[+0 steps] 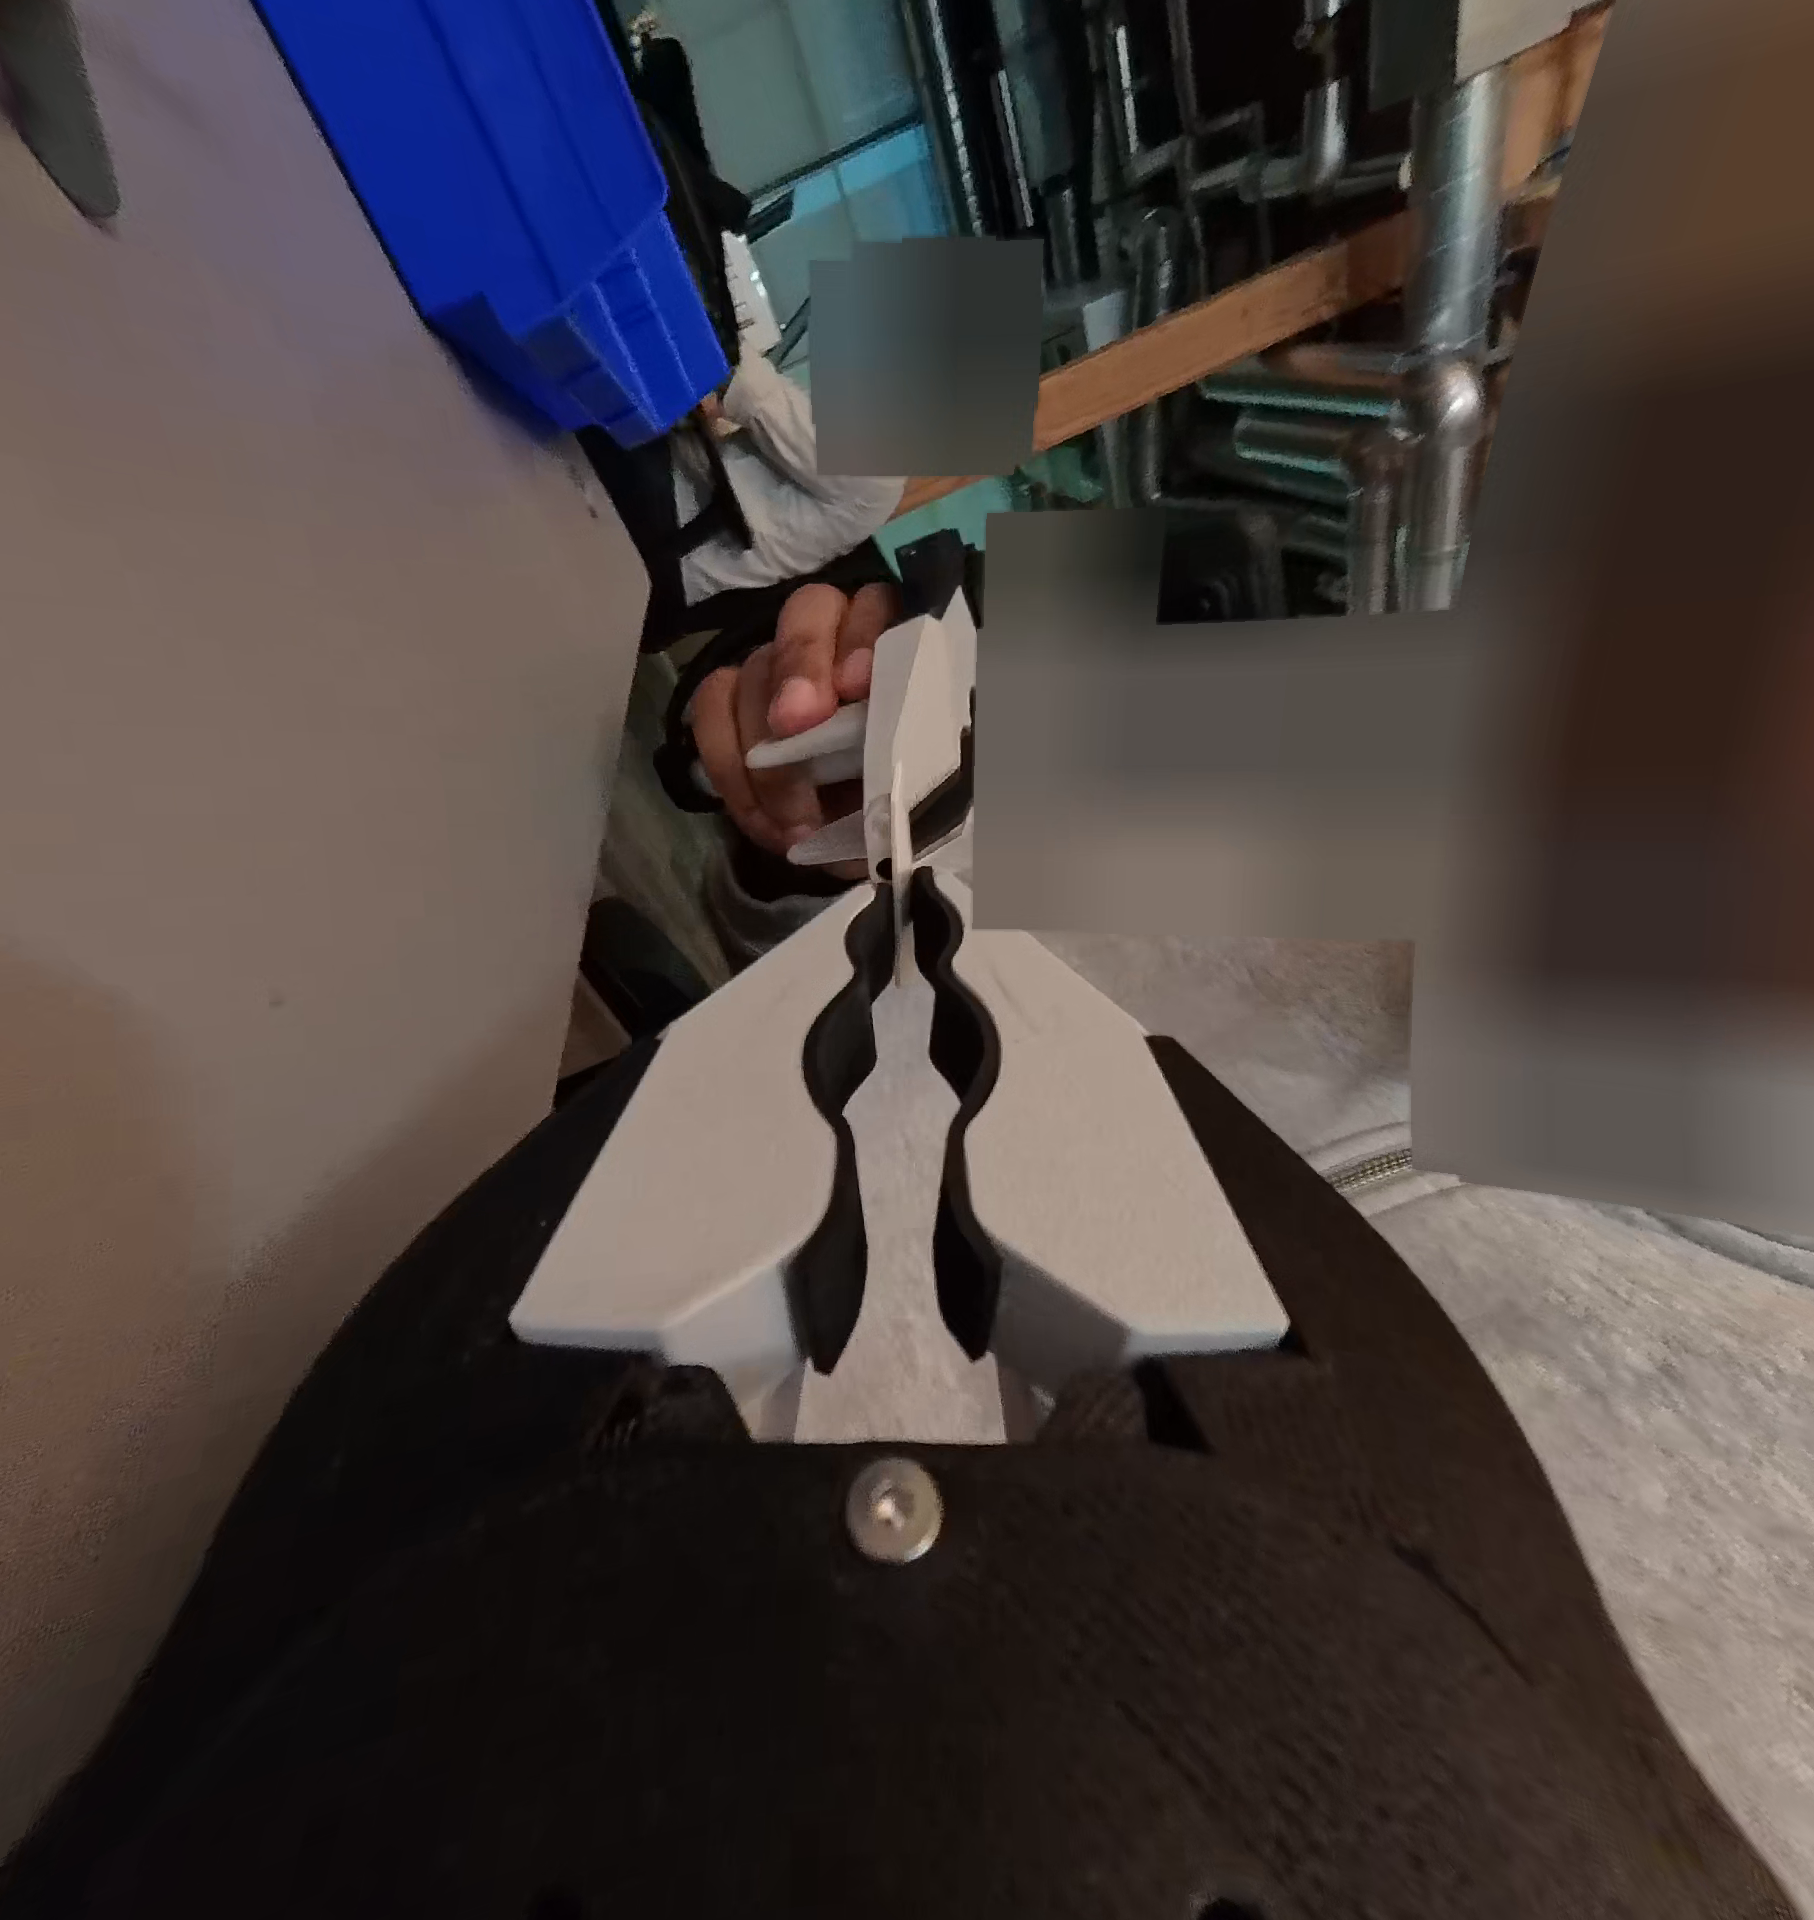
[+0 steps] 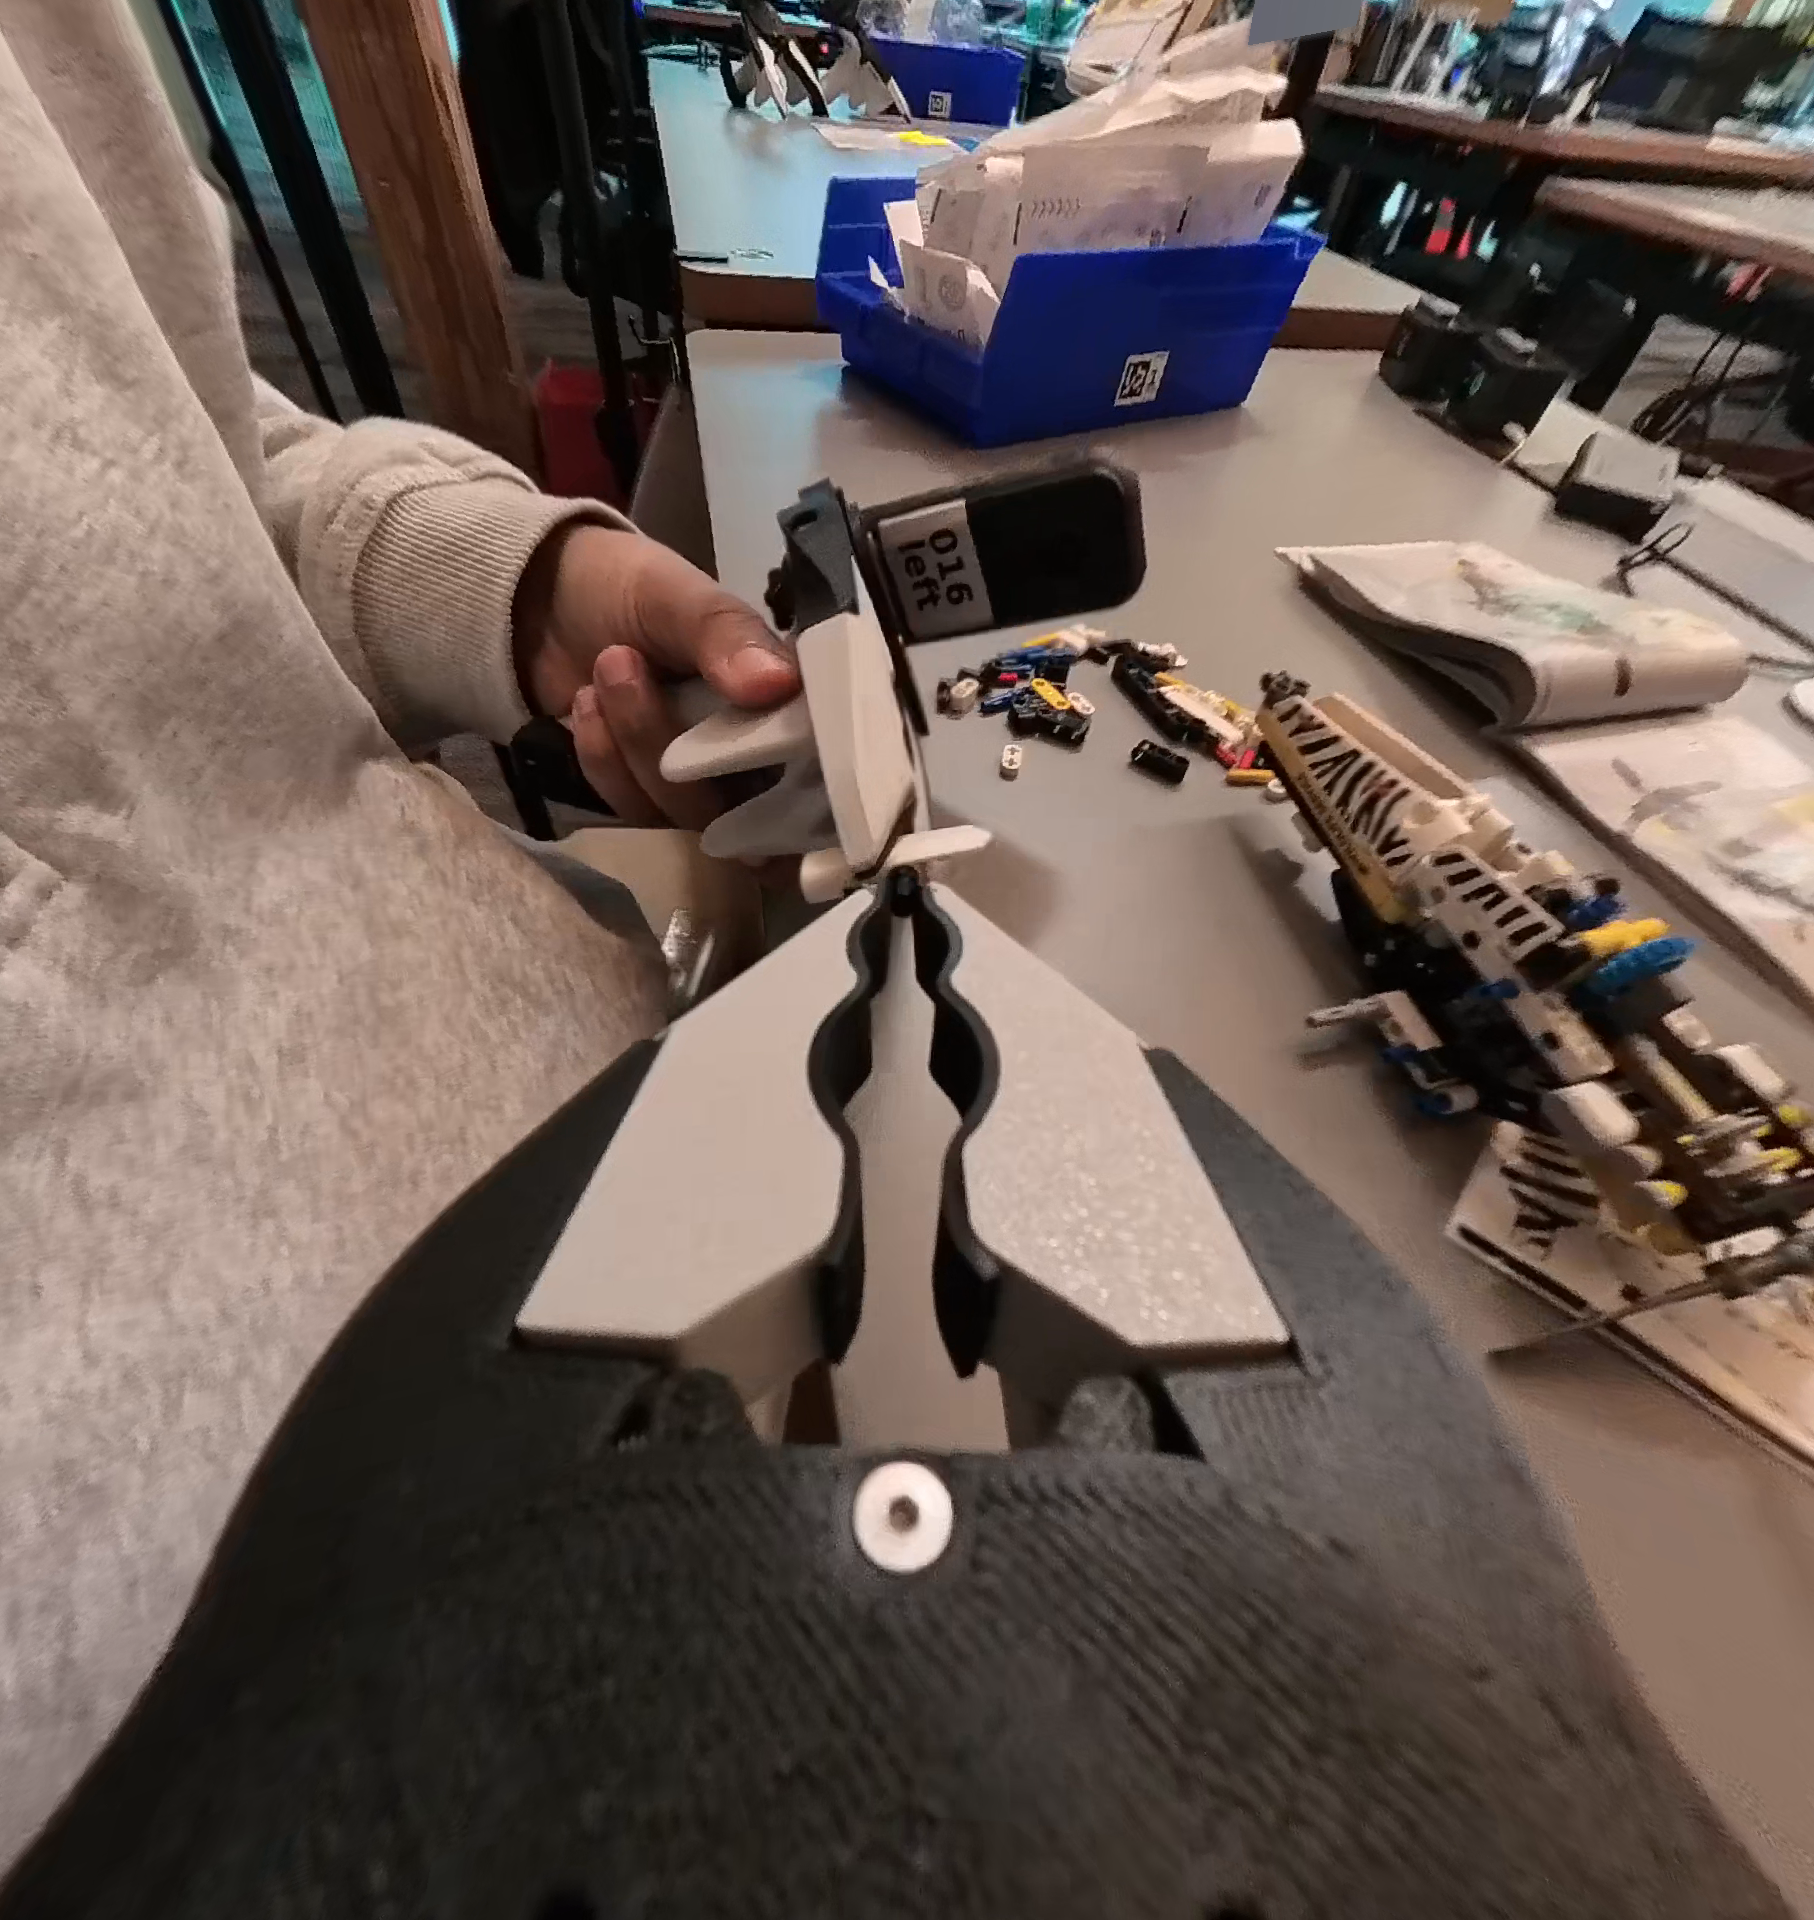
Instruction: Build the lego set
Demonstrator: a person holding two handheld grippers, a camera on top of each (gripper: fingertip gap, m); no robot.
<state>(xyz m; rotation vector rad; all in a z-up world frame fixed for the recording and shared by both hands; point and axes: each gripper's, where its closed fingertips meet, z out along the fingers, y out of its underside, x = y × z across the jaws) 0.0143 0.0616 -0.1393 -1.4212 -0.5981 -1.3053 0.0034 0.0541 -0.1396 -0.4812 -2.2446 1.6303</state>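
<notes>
My left gripper (image 1: 898, 920) is shut on a thin flat white lego piece (image 1: 895, 904), held at its tips. In the right wrist view the left gripper (image 2: 882, 862) is in a hand, with the white piece (image 2: 944, 844) sticking out sideways. My right gripper (image 2: 901, 906) is shut on a small black pin (image 2: 901, 888), tip to tip with the left one and touching the white piece. It also shows in the left wrist view (image 1: 908, 847). Both are held in the air off the table's near edge. A partly built white, black-striped lego model (image 2: 1505, 956) lies on the table at right.
On the grey table (image 2: 1090, 852) lie several loose small lego pieces (image 2: 1069, 696), open instruction booklets (image 2: 1505, 644) at the right, and a blue bin (image 2: 1069, 322) stuffed with papers at the back. A grey sleeve (image 2: 207, 727) fills the left. A wooden post (image 2: 415, 208) stands behind.
</notes>
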